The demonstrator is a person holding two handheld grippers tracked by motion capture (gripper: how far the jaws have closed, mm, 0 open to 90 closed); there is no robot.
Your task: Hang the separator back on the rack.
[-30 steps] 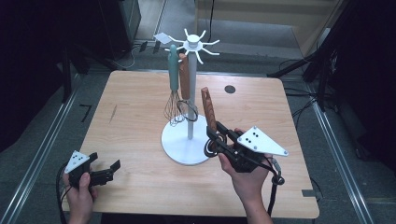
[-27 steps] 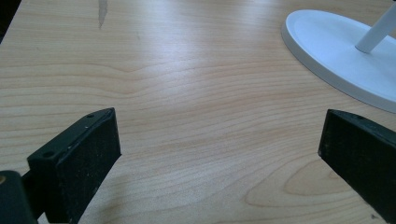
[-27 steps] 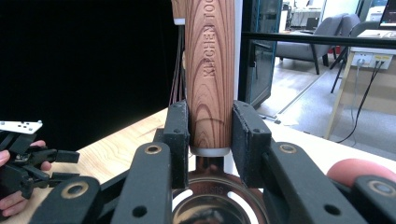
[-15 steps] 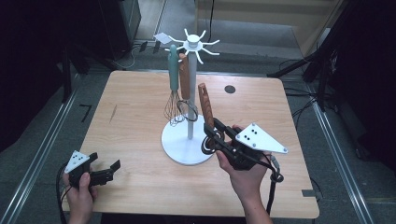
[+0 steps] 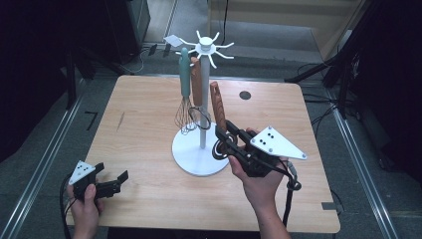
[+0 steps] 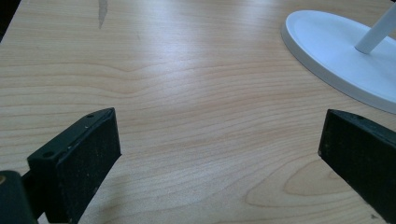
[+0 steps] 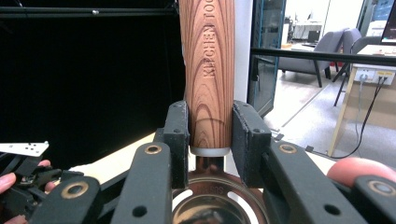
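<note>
Hanging the wood-handled utensil [image 5: 217, 107] on the white rack [image 5: 209, 50]. Held upright just right of the pole above the round base [image 5: 194, 152], mid-desk; right gripper [image 7: 210, 135] clamped low on the handle. Lift straight, keep vertical, line the handle top with a free hook. Left gripper [image 5: 115, 181] spread wide, empty, near the desk's front-left corner.

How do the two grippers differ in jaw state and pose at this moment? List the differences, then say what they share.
The right gripper is shut on a wooden-handled utensil, while the left gripper is open and holds nothing. The right gripper is raised beside the white stand with the handle upright between its jaws; the left gripper sits low near the table's front left corner, aimed across the wood. Both are hand-held with black jaws.
</note>
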